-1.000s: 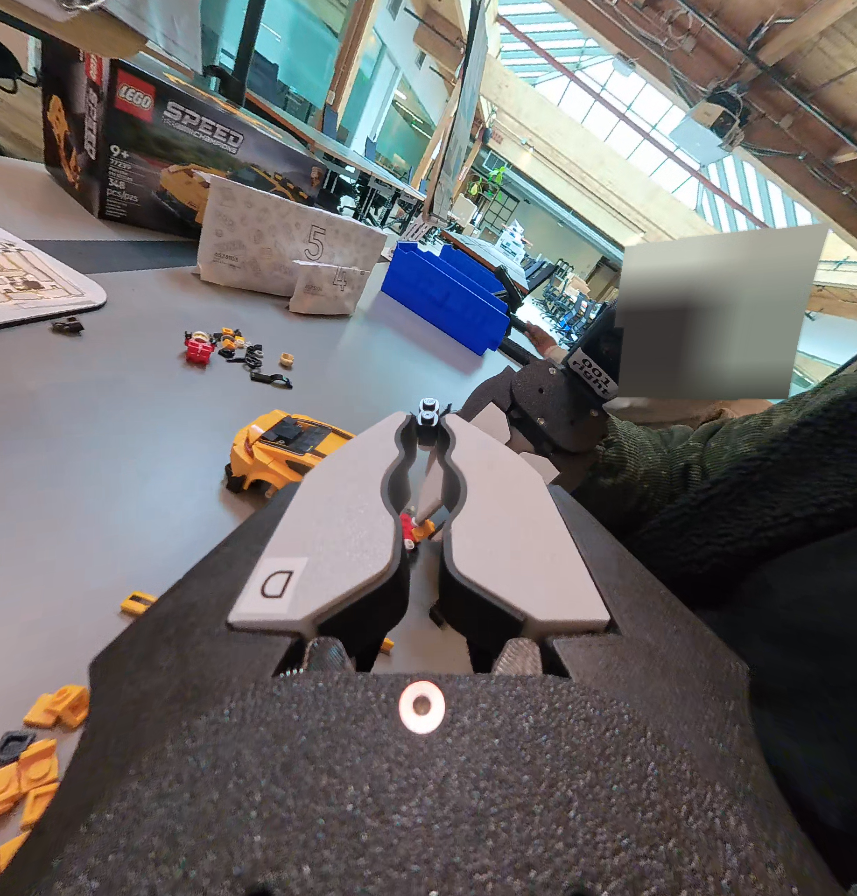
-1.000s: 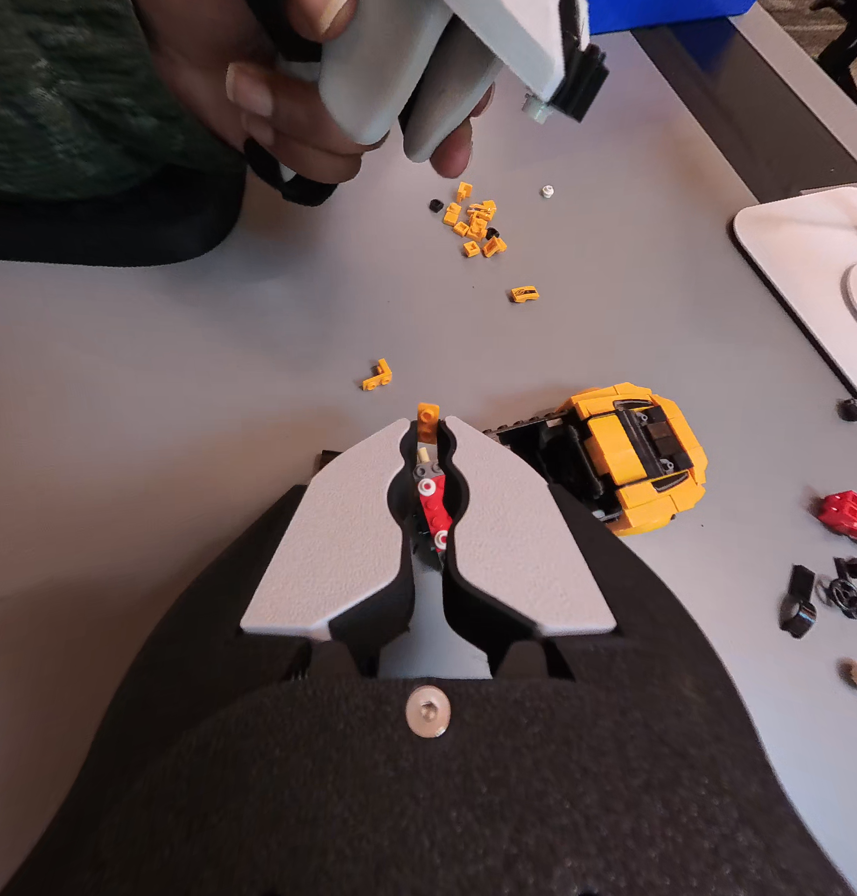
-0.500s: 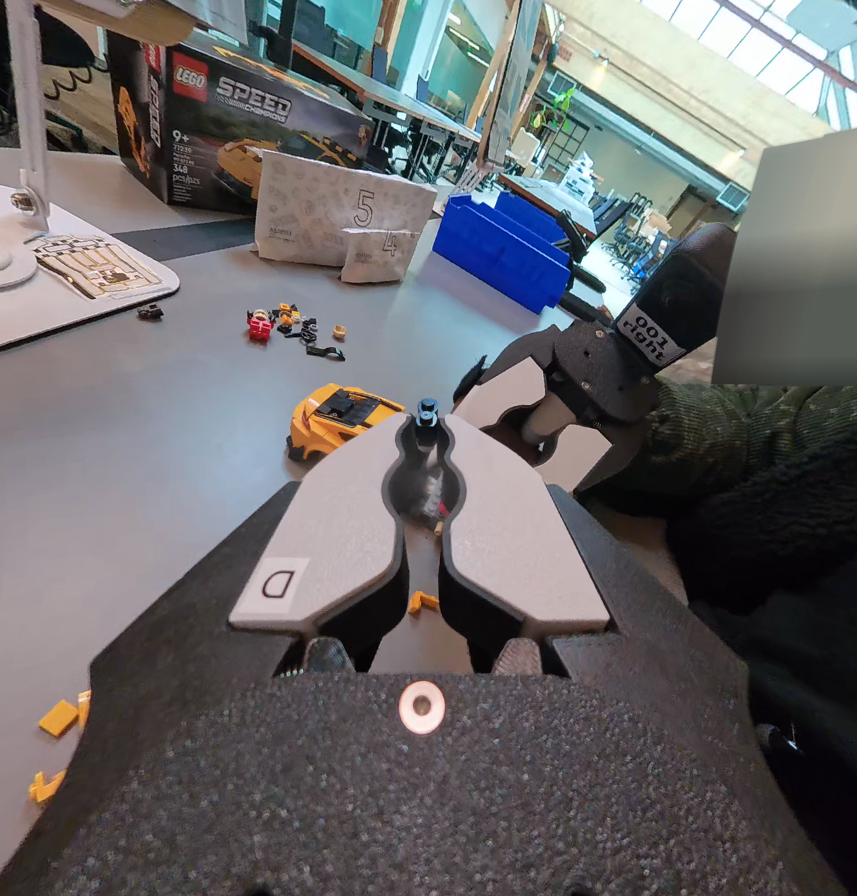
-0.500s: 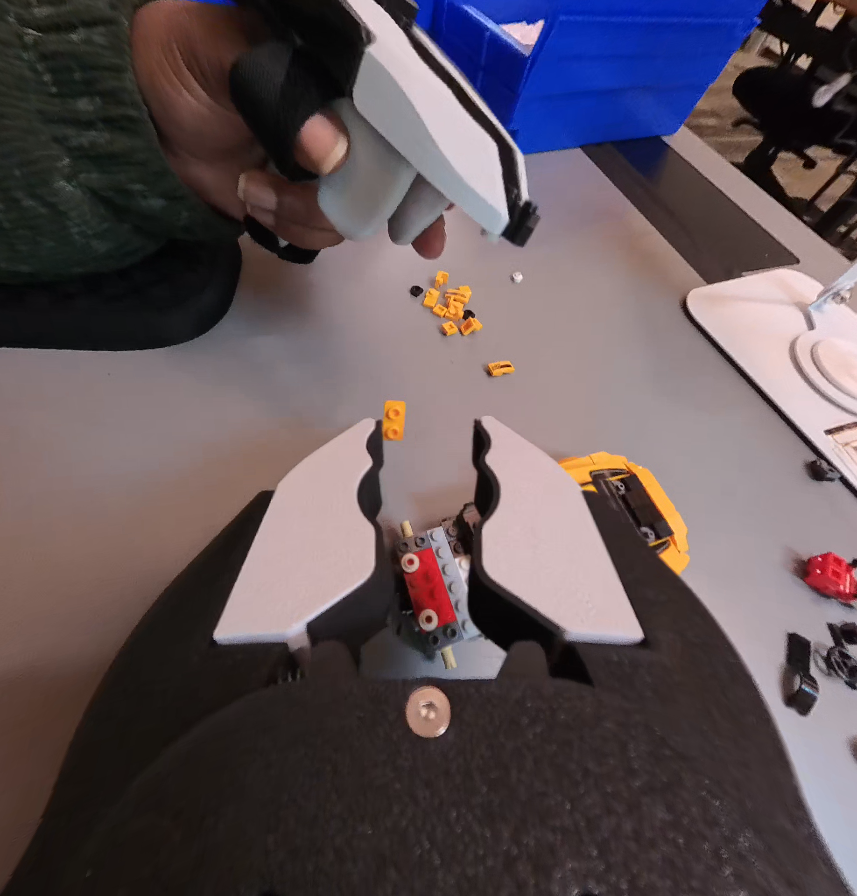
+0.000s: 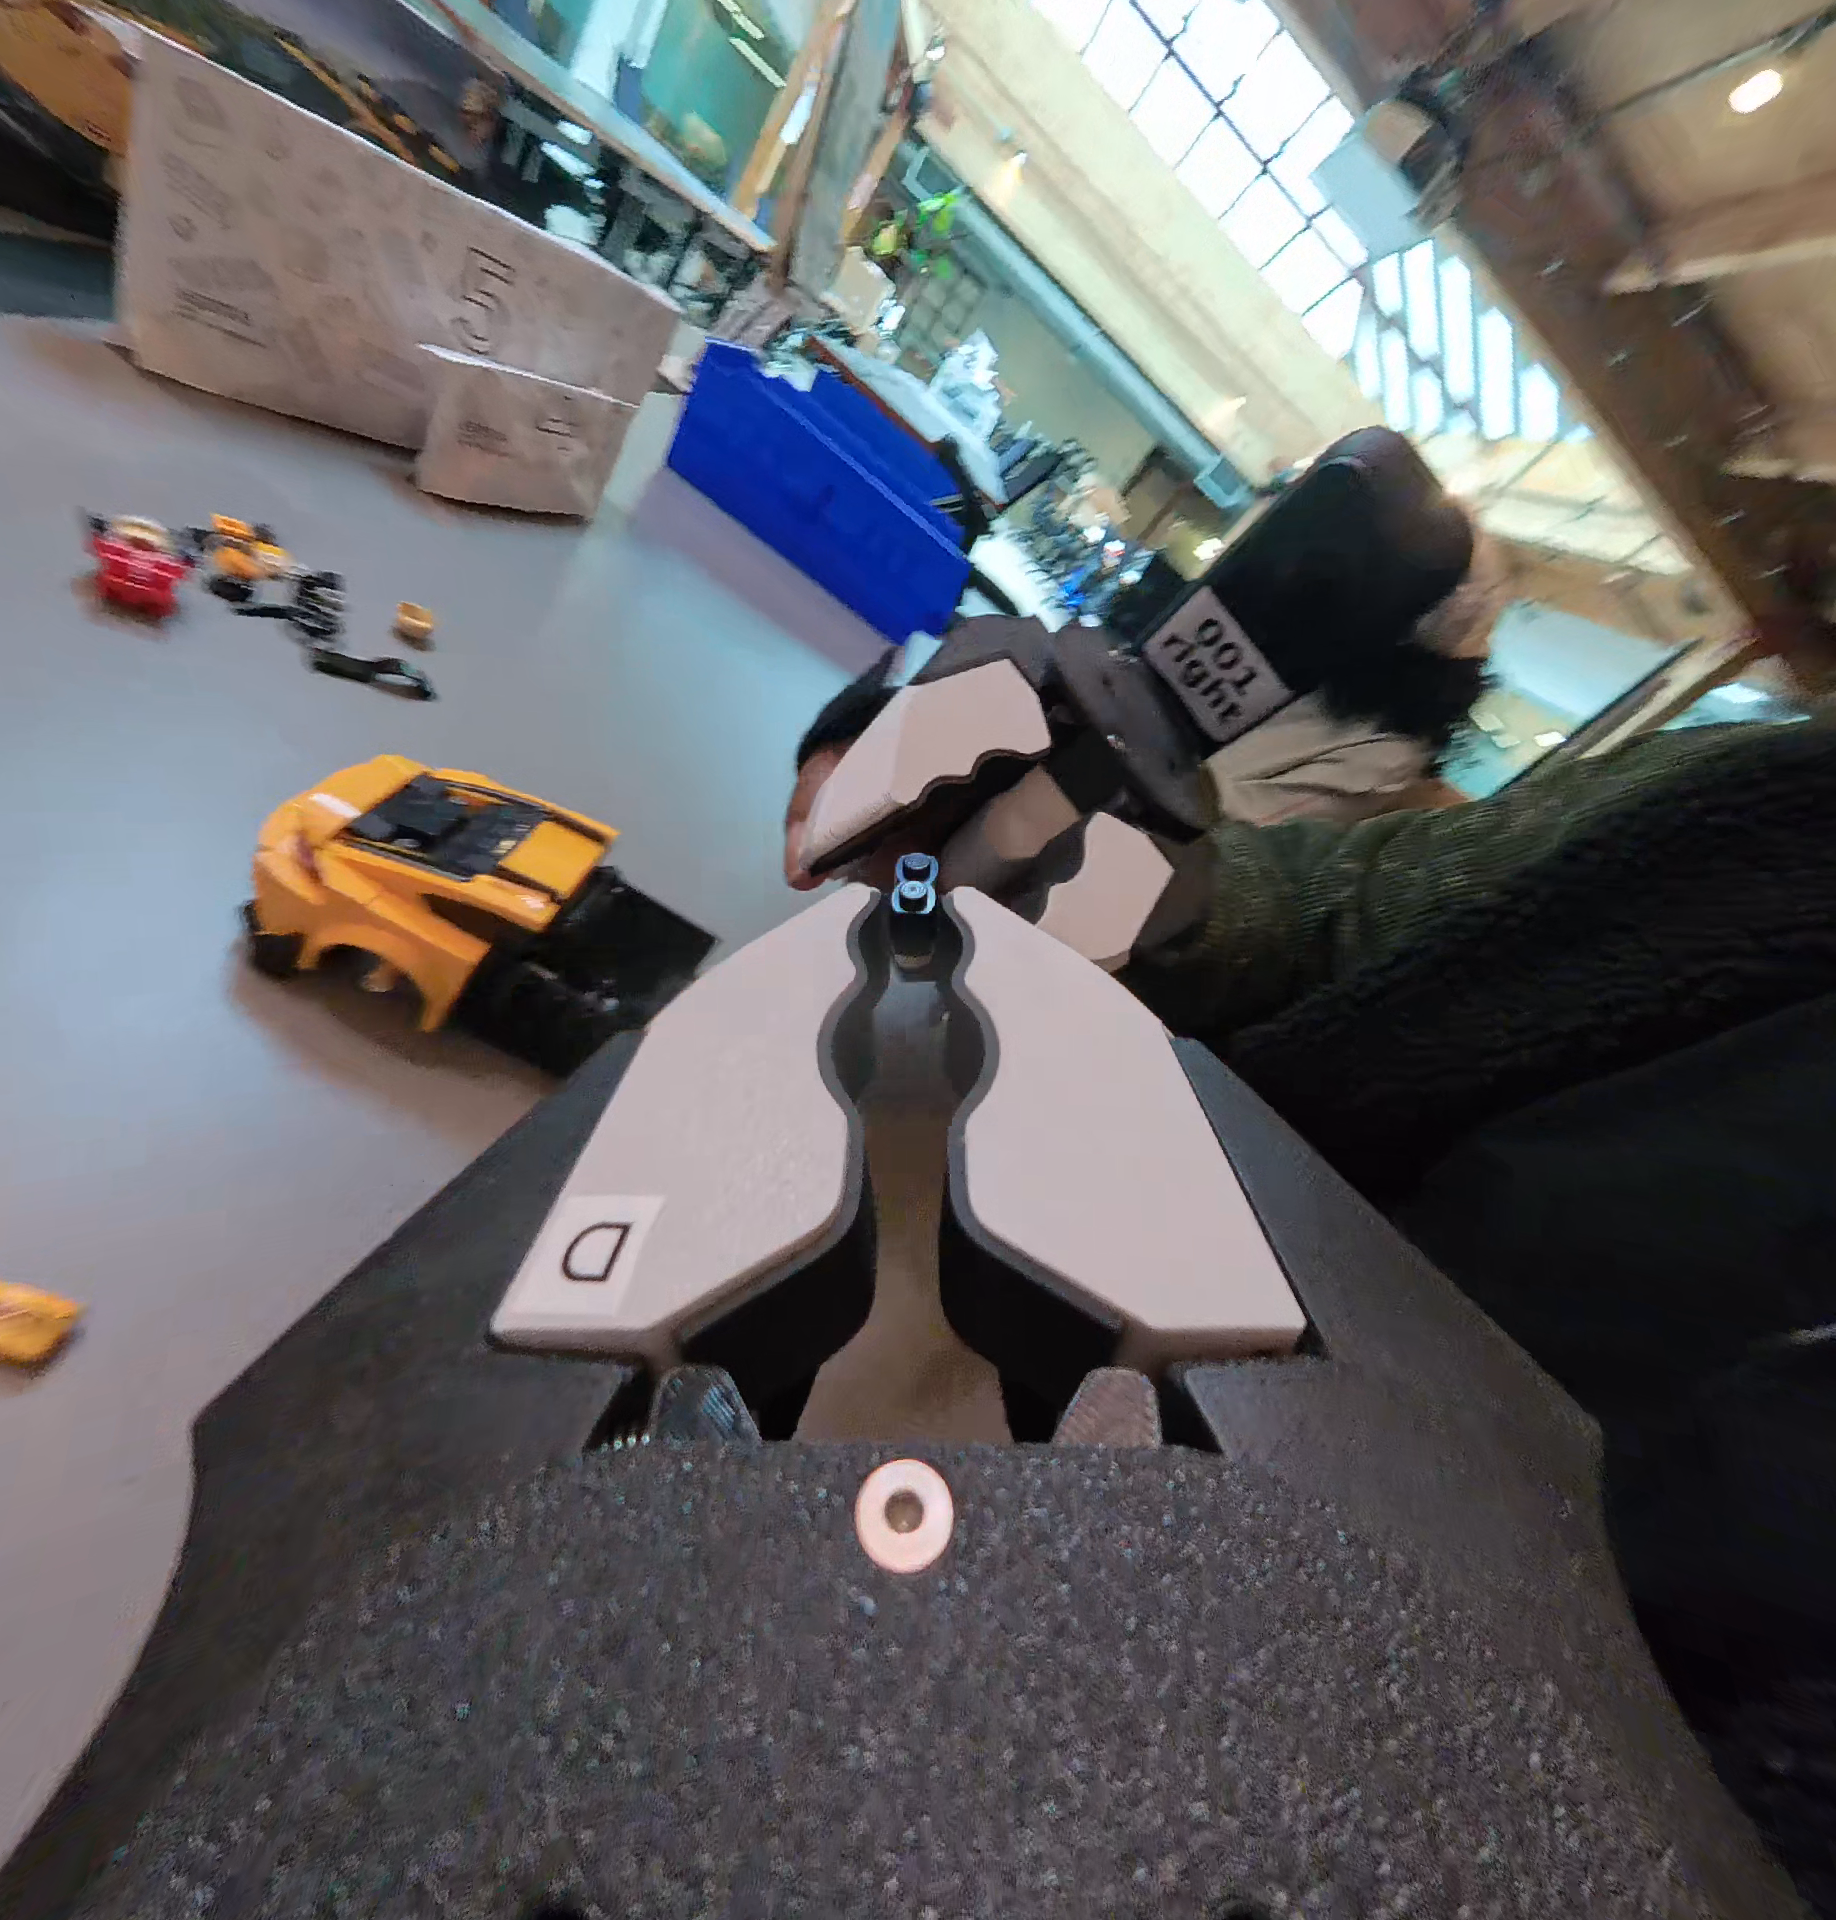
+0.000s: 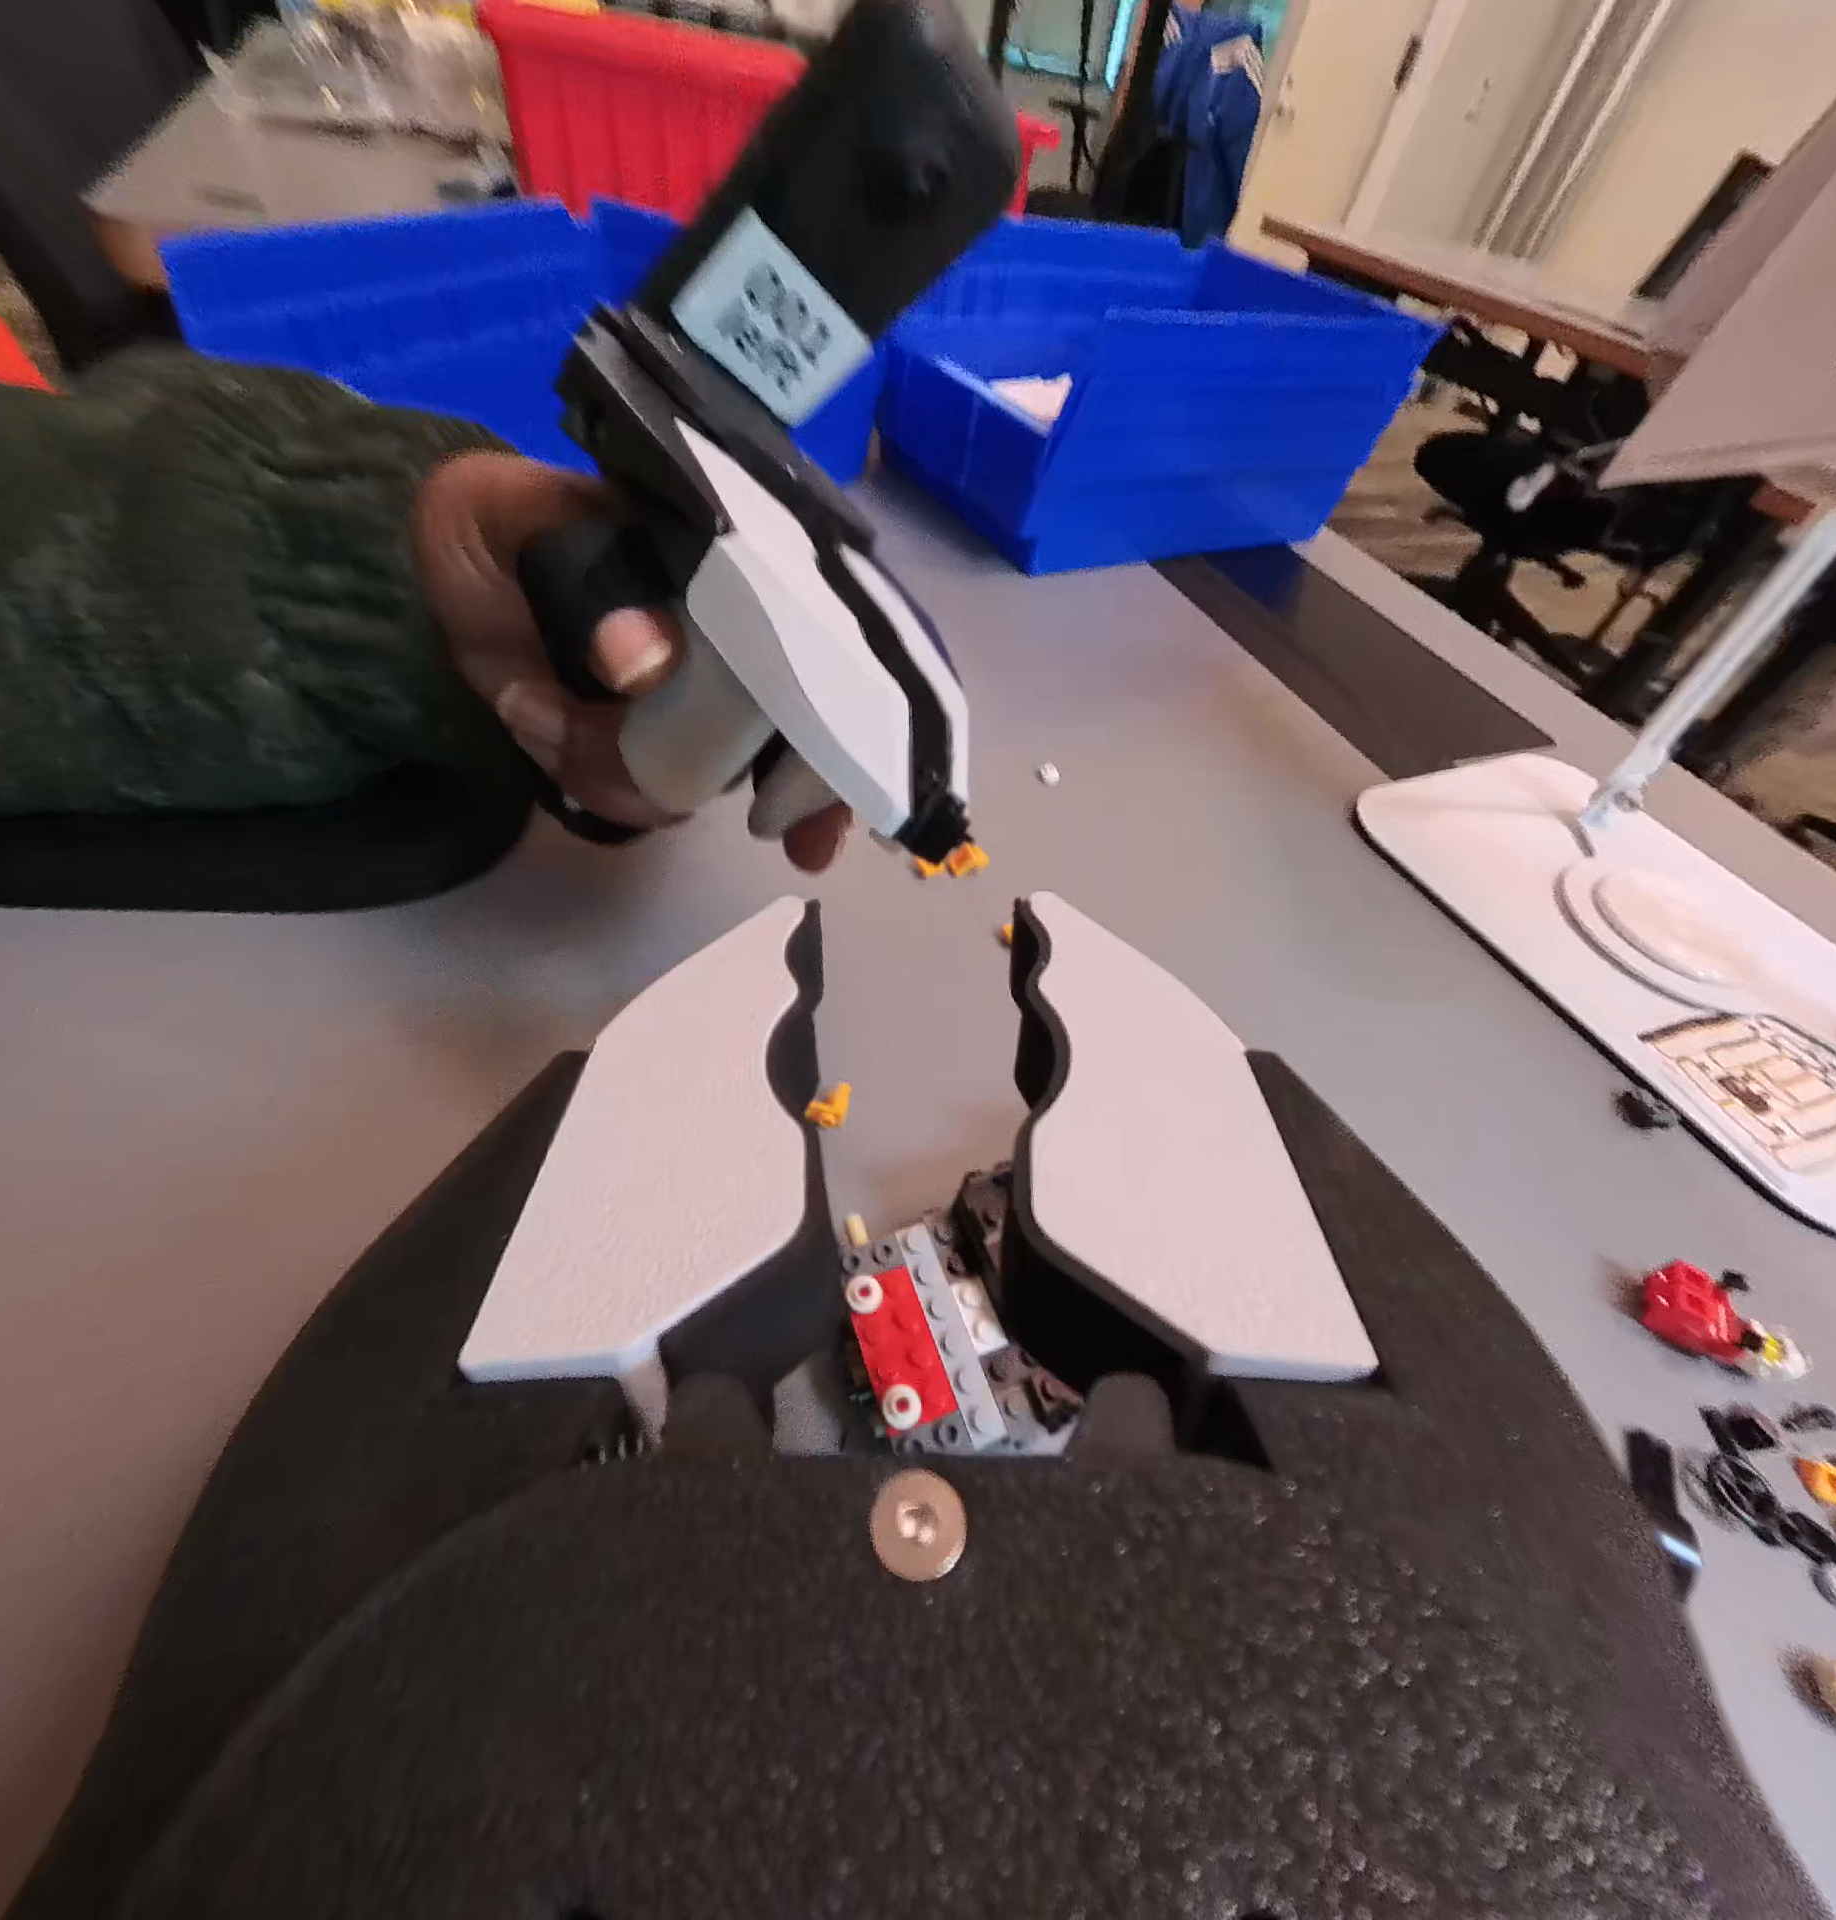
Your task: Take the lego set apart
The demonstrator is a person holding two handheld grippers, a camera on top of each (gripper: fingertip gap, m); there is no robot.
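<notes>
1. While the grey surface point(image 6: 270, 1039) carries all the parts, two blue bins point(image 6: 1153, 416) stand along its far edge and a white base plate point(image 6: 1516, 935) lies at its right edge in the right wrist view.
2. Yellow car body point(image 5: 415, 894): rests on the surface, well apart from both grippers, in the left wrist view.
3. Right gripper point(image 6: 916, 914): jaws stand wide apart, empty at the tips.
4. Red and grey chassis block point(image 6: 924, 1340): lies on the surface between the jaw roots of the right gripper; contact cannot be told.
5. Left gripper point(image 5: 912, 904): jaws together, clamped on a small dark piece point(image 5: 912, 891) at the tips.
6. Loose small parts point(image 6: 1714, 1320): scattered near the right edge.
7. Orange bracket point(image 6: 829, 1103): lies alone between the right jaws.
</notes>
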